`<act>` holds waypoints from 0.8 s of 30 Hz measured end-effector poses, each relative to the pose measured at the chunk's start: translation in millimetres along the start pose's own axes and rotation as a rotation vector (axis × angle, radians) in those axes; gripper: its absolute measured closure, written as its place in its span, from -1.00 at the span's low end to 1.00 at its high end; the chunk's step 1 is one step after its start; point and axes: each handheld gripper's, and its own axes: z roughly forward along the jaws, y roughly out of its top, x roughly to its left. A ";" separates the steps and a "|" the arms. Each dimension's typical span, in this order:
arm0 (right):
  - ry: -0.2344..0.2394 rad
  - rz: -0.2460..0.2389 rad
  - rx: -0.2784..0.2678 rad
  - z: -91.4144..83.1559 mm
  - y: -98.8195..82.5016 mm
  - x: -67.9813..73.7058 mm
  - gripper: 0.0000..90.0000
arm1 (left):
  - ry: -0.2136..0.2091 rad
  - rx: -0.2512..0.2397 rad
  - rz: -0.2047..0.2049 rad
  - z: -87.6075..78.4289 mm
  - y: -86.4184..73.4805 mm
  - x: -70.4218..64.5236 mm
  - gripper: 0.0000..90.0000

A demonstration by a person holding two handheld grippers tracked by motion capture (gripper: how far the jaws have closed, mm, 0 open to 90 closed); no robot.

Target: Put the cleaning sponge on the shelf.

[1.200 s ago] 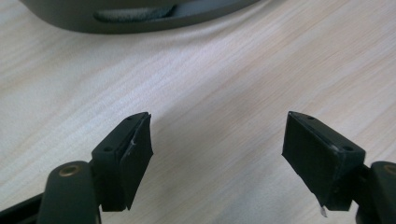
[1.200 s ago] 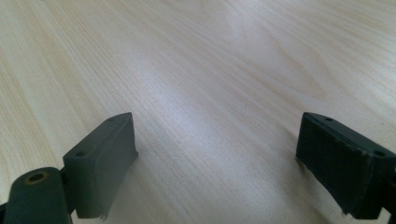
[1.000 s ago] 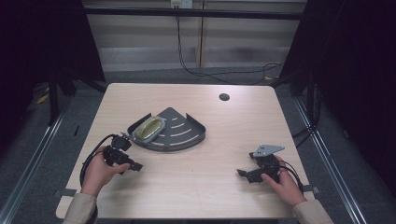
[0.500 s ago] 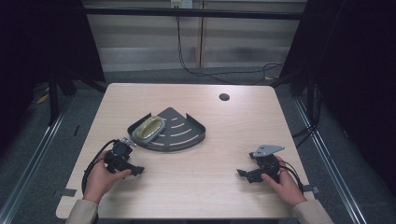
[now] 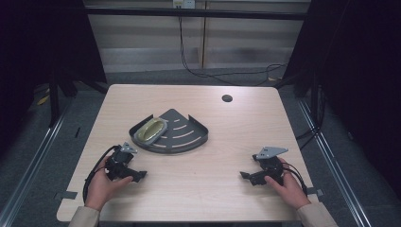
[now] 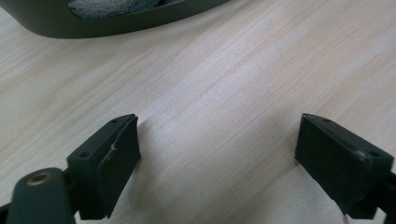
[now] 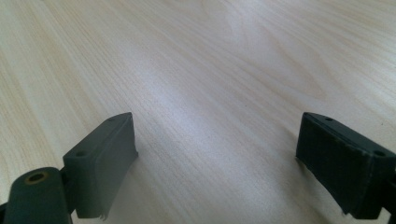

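Wooden table (image 5: 208,184) holds both tongs, jaws apart and empty; the left tongs (image 5: 135,176) have drawn back from the tray (image 5: 191,144), likely resting

My left tool (image 5: 137,176) rests low at seven o'clock, jaws spread wide; my right tool (image 5: 246,176), at five o'clock, gapes equally, empty.

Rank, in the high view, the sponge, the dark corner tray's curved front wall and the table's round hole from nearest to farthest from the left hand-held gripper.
From the left hand-held gripper:
1. Tray's curved front wall, just beyond it.
2. Sponge, in the tray's left corner.
3. Round hole, far right of the table.
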 end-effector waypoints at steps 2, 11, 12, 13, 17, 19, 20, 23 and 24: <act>0.000 0.000 0.000 0.0 0.0 0.0 -0.75 | 0.002 -0.022 -0.001 0.9 -2.3 0.1 -0.74; 0.000 0.000 0.000 0.0 0.0 0.0 -0.74 | -0.001 -0.080 0.012 3.0 -9.8 -0.7 -0.87; 0.000 0.000 0.000 0.0 0.0 0.0 -0.74 | -0.007 -0.077 0.016 3.2 -10.0 -1.2 -0.90; 0.000 0.000 0.000 0.0 0.0 0.0 -0.75 | -0.005 -0.080 0.022 3.8 -10.3 -1.2 -0.94; 0.000 0.000 0.000 0.0 0.0 0.0 -0.74 | -0.007 -0.094 0.024 5.2 -11.6 -2.0 -1.00; 0.000 0.000 0.000 0.0 0.0 0.0 -0.75 | -0.007 -0.104 0.024 5.6 -12.5 -2.0 -1.00; 0.000 0.000 0.000 0.0 0.0 0.0 -0.74 | -0.004 -0.104 0.029 5.2 -12.8 -1.7 -1.00; 0.000 0.000 0.000 0.0 0.0 0.0 -0.75 | -0.011 -0.121 0.024 5.7 -14.6 -1.6 -1.00; 0.000 0.000 0.000 0.0 0.0 0.0 -0.74 | -0.008 -0.125 0.036 5.5 -15.2 -0.9 -1.00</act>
